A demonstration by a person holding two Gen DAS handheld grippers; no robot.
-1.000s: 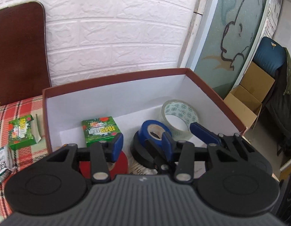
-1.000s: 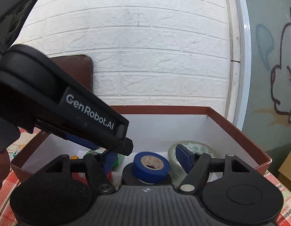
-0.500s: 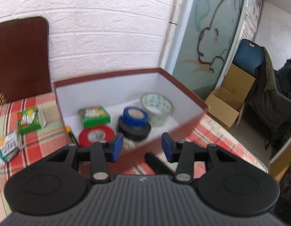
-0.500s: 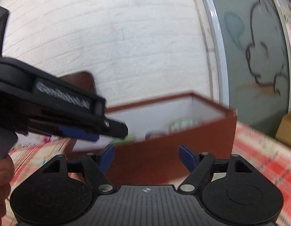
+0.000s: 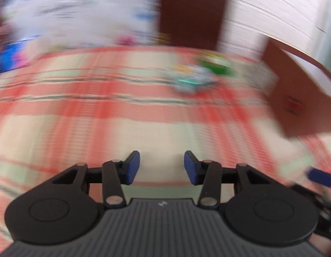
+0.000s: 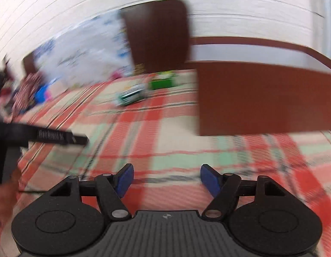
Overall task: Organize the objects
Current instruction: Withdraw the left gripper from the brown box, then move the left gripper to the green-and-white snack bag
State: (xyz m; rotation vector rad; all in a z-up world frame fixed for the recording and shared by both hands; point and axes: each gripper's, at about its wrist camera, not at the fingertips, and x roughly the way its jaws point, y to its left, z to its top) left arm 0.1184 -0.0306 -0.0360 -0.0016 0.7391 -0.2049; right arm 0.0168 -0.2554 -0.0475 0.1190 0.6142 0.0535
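Change since earlier: both grippers have swung away from the box interior; the tape rolls seen inside it a second ago are out of sight, and both views are heavily smeared.

Left wrist view
- Left gripper (image 5: 161, 167): one, blue-padded fingers spread apart, nothing between them, poised above the plaid tablecloth (image 5: 101, 128).
- Brown box (image 5: 298, 98): one, at the right edge, only its outer wall and rim showing.
- Green carton (image 5: 216, 65): one, on the cloth to the left of the box, well apart from the gripper.
- Green-and-white packet (image 5: 192, 81): one, just beside the carton on its near side; too blurred to read.
- Other gripper: one blue fingertip (image 5: 319, 176) pokes in at the lower right.
- Dark brown board (image 5: 193, 10): one, upright against the white brick wall (image 5: 272, 6).

Right wrist view
- Right gripper (image 6: 166, 182): one, fingers released and wide, empty, over the cloth, pointing toward the near corner of the box (image 6: 261, 98).
- Carton (image 6: 162, 81) and packet (image 6: 133, 95): one each, side by side on the cloth left of the box; whether they touch is lost in the blur.
- Left gripper's body (image 6: 47, 137): reaches in from the left edge, with part of the person's hand (image 6: 4, 194) below it.
- Far-left clutter: blurred white, blue and patterned shapes, uncountable.
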